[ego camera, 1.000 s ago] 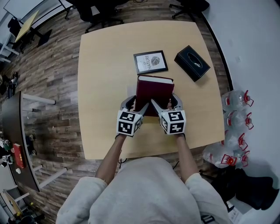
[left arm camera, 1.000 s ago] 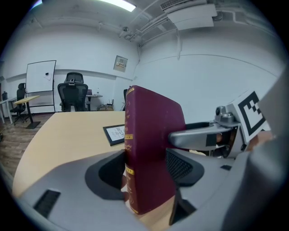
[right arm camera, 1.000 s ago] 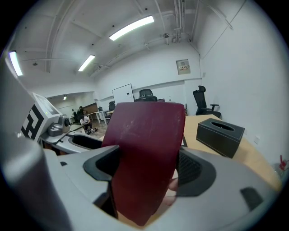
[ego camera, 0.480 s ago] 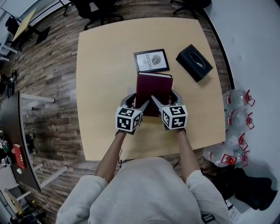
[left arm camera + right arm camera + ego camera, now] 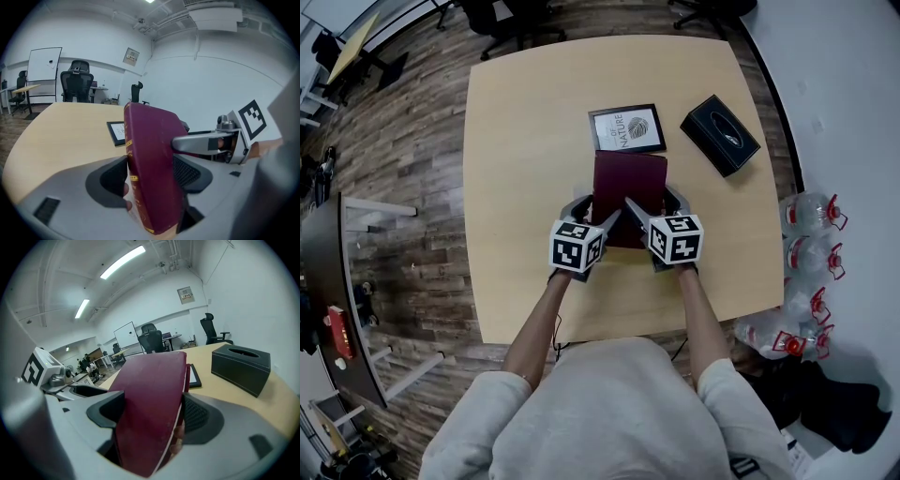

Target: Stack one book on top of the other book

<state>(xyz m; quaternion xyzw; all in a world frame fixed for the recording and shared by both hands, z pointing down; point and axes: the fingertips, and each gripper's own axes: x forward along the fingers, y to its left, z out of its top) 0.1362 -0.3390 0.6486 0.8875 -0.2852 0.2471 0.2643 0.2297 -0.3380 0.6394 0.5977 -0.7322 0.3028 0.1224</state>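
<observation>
In the head view, the maroon book (image 5: 628, 192) sits at centre frame over the pale worktop (image 5: 525, 141), gripped at its near corners by the left claw (image 5: 592, 216) and the right claw (image 5: 654, 208). A second ago its far end was tipped up and showed a pale page edge. Now only the flat cover shows, and that far end has dropped to just below the black-bordered book (image 5: 626, 129) at upper centre. The stack is judged close but not yet made, since the maroon volume does not cover the other. A black tissue box (image 5: 720, 134) lies to the upper right, well clear. In the left gripper view, the book stands on edge at centre frame, its gold-banded spine facing the camera. Both pads are clamped against its covers, and the other claw's finger crosses from the right. In the right gripper view, the plain, slightly scuffed cover fills the centre with pale pages along its right side, and the pads are pressed on both faces.
</observation>
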